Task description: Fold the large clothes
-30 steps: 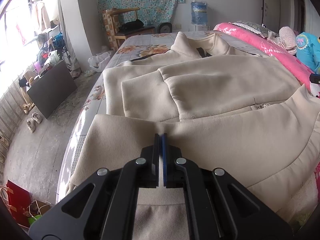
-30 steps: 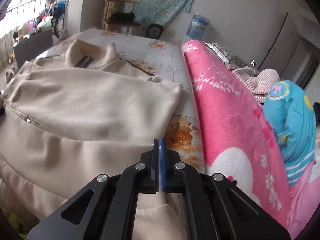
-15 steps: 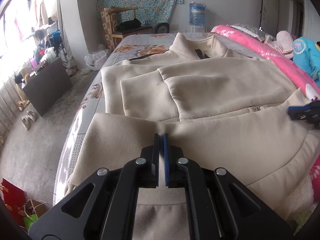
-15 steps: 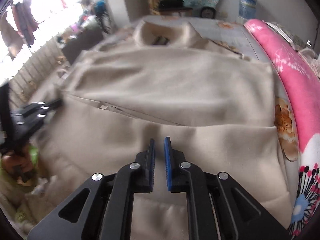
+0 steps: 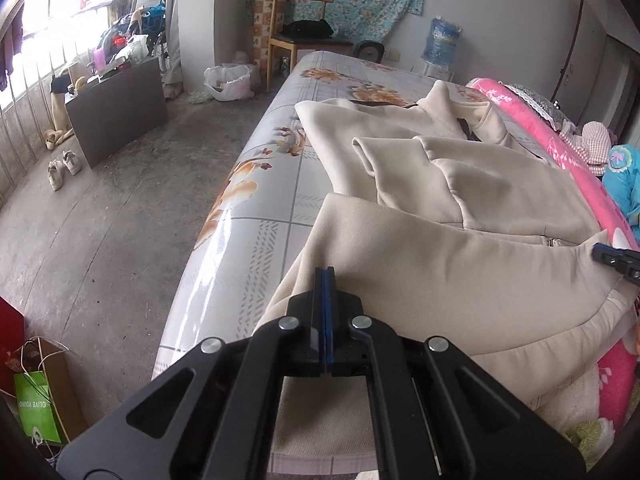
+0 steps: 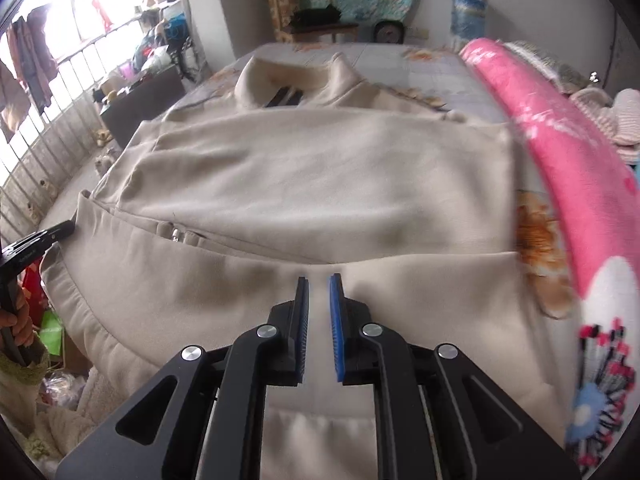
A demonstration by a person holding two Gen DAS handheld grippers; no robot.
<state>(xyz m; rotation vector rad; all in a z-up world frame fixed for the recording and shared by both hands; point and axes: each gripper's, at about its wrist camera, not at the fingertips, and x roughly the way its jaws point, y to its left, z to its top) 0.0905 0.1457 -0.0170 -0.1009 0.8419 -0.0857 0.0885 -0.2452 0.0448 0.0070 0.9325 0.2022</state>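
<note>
Jacket: your cream zip-up jacket (image 6: 320, 176) lies spread on the bed, collar toward the far end, with its lower part folded up over the body toward the collar.
Sleeves: you have both sleeves (image 5: 452, 176) laid across the chest, one over the other, just beyond the folded edge.
Zipper: a metal zipper pull (image 6: 176, 235) shows at the line where the folded hem meets the sleeves.
Left hand-held gripper: your left hand-held gripper (image 5: 324, 274) has its jaws pressed together, nothing visibly between them; the tips sit over the jacket's near left corner, and you cannot tell from here whether they touch the cloth.
Right hand-held gripper: your right hand-held gripper (image 6: 319, 284) has a narrow gap with the jaws opening; cream fabric lies below the gap, not pinched by the blue pads.
Each seen by the other: your left tool and the hand on it appear at the left edge of the right wrist view; the tip of your right one shows at the right edge of the left wrist view.
Bed: the bed (image 5: 272, 184) has a glossy flower-print cover, bare on the left of the jacket.
Blanket: a pink blanket (image 6: 568, 160) runs along the jacket's right side.
Room: a wooden chair (image 5: 298, 36) stands beyond the bed and a water jug (image 5: 443, 40) against the far wall.
</note>
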